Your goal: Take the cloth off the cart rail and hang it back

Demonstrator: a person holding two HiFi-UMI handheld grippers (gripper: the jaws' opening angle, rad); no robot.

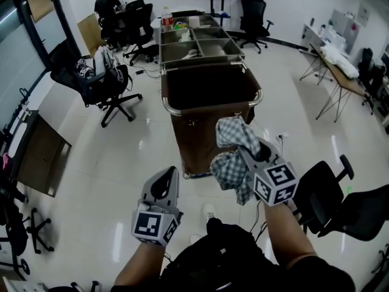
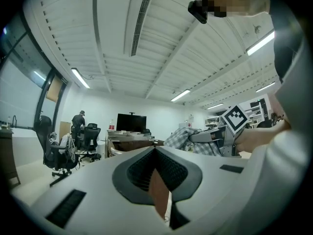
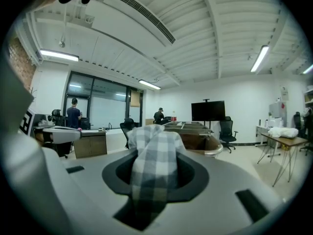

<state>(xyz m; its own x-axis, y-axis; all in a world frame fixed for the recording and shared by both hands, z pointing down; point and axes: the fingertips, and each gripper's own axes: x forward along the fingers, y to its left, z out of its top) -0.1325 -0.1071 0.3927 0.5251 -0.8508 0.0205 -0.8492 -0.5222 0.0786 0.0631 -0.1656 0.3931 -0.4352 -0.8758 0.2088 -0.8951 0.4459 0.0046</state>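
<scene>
The checked cloth [image 1: 233, 158] is clamped in the right gripper [image 1: 258, 156]. The cart rail [image 1: 209, 109] is found just beyond it, running left-right. The left gripper [image 1: 164, 185] is closed, empty.

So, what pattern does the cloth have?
The cloth is grey-and-white checked; right gripper view shows it best.

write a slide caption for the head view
Right claw grips the checked cloth, off the cart rail; left claw shut and empty alongside.
</scene>
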